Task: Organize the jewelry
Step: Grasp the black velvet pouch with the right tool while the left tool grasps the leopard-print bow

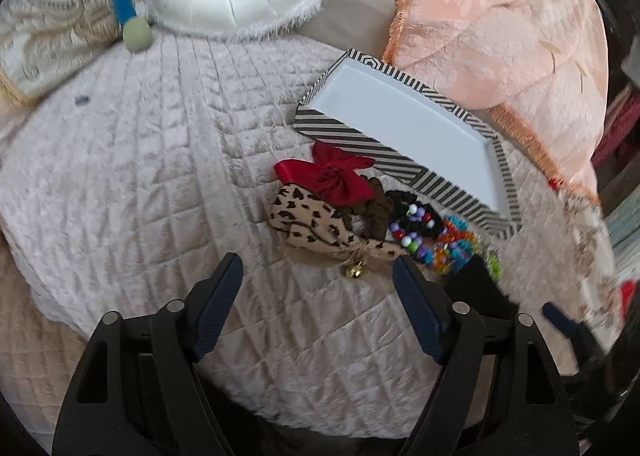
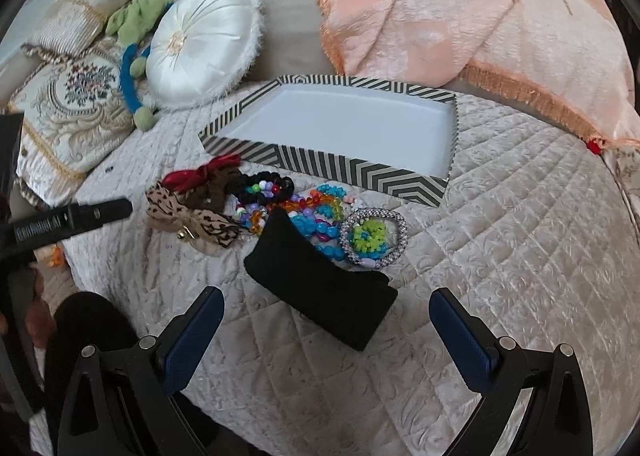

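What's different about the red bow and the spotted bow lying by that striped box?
The red bow is plain, shiny satin; the leopard-print bow is tan with dark spots and looks matte. The leopard-print bow has a small gold bell at its knot, while the red bow shows none. The red bow lies next to the striped box; the leopard-print bow lies farther from it, nearer the grippers. Both rest on the quilted cover, touching each other.

place: someone's bedroom, pretty clearly
bed: quilted cover (image 2: 500,216)
cushions: round satin pillow (image 2: 202,46), embroidered one (image 2: 76,104)
throw: peach blanket (image 2: 460,12)
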The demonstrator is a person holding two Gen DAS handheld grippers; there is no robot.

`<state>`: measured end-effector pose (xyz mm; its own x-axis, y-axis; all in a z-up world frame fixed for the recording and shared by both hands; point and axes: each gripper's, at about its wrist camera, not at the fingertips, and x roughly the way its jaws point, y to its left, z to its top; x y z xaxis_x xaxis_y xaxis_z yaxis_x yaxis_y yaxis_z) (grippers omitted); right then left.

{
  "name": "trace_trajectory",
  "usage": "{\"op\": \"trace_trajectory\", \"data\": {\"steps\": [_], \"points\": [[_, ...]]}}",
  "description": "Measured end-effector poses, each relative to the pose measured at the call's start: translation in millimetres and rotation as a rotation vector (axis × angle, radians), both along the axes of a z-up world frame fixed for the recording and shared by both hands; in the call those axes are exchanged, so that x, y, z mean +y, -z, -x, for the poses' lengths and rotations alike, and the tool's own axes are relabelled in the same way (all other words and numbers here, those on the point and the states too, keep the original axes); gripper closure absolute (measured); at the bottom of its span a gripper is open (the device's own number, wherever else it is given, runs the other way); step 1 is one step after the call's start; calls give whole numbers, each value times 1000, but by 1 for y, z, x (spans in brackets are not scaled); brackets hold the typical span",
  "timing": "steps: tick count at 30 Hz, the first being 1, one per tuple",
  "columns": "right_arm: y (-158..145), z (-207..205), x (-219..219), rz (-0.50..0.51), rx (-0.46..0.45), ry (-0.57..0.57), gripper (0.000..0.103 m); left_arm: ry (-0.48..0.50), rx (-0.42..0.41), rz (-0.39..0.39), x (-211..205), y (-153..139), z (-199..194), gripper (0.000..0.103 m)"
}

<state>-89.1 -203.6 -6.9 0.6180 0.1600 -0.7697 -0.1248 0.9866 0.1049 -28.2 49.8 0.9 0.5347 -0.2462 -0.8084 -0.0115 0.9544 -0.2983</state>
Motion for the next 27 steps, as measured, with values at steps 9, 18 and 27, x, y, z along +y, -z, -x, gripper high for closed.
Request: {"op": "trace_trajectory", "data": {"steps": [9,18,27], "points": [[19,-28,3,37,31,-91,20,13,84,-35,-13,30,-35,25],[30,-30,12,12,25,-176,83,64,95,19,-25,44,-41,77],[-4,-10,12,-59,-59,-181,88,46,45,40,-8,12,-22,97]]}}
